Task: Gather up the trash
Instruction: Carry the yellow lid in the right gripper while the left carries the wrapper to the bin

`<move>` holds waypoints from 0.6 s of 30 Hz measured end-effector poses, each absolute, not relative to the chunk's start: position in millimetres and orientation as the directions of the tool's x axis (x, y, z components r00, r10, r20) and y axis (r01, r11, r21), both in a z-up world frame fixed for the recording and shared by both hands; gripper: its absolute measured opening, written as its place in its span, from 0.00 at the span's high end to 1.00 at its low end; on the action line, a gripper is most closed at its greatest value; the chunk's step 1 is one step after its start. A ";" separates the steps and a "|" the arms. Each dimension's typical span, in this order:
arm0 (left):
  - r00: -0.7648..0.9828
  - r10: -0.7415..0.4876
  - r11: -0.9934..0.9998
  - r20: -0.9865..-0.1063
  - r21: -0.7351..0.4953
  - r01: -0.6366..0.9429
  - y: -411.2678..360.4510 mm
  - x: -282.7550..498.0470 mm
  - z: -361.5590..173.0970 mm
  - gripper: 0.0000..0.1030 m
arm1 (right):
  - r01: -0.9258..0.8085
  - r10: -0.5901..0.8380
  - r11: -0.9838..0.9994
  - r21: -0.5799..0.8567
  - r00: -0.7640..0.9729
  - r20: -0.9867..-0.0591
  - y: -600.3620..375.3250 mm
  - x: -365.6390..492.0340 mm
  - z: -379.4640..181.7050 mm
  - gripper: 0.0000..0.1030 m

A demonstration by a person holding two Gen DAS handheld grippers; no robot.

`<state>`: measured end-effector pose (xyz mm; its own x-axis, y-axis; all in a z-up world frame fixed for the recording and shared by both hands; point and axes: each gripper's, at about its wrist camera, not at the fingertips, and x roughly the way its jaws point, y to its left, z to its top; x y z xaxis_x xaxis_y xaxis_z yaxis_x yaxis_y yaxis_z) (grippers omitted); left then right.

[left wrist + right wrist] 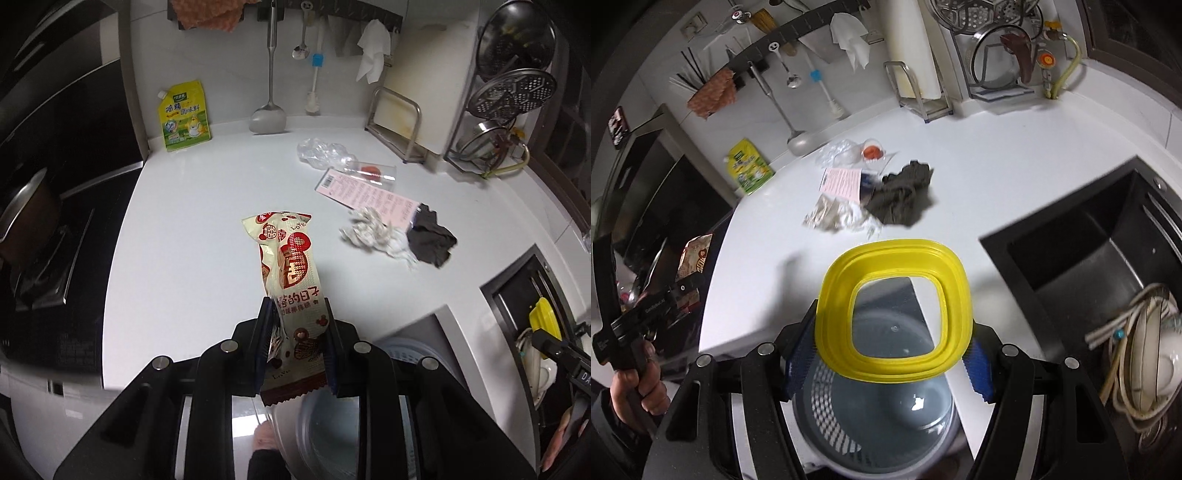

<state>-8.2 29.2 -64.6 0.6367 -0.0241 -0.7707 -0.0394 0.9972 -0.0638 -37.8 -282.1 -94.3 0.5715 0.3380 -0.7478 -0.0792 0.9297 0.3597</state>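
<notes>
A cream-and-red snack wrapper [286, 295] is clamped near its lower end between the pads of the left gripper [295, 332]; the wrapper is held upright above the white countertop [192, 229]. A yellow bin-lid ring [892, 308] is gripped at its two sides by the widely spread right gripper [886, 354]; a grey perforated waste bin [871, 406] is seen directly beneath the ring. Further out on the countertop a group of trash is lying: crumpled white paper [373, 232], touching a dark crumpled rag [430, 238]; a pink printed card [369, 192] behind them; a clear plastic bag [321, 151] and a clear cup with a red item [373, 171] beyond. A yellow seasoning pouch [184, 116] is leaned against the back wall; a black sink [1089, 236] is set into the countertop at the right.
</notes>
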 end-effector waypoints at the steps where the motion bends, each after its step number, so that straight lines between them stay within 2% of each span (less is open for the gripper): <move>1: 0.638 -0.025 0.997 -0.770 -0.066 -0.041 26.5 -17.1 -63.7 0.76 | -0.086 0.339 0.930 0.356 0.574 -0.745 -283.8 -43.9 -93.0 0.36; 8: 0.629 -0.037 0.998 -0.777 -0.064 -0.021 8.9 -60.9 -60.8 0.76 | -0.125 0.350 0.933 0.339 0.540 -0.765 -282.6 -78.5 -92.3 0.36; 18: 0.596 -0.096 0.995 -0.797 -0.053 0.090 -8.5 -75.1 -78.2 0.76 | -0.116 0.349 0.934 0.339 0.515 -0.783 -259.0 -98.0 -111.0 0.36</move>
<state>-75.1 -8.5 -78.2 0.5964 -0.0964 -0.7969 0.0905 0.9945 -0.0526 -98.0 -259.0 -111.0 0.5152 0.3485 -0.7830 -0.1161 0.9335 0.3392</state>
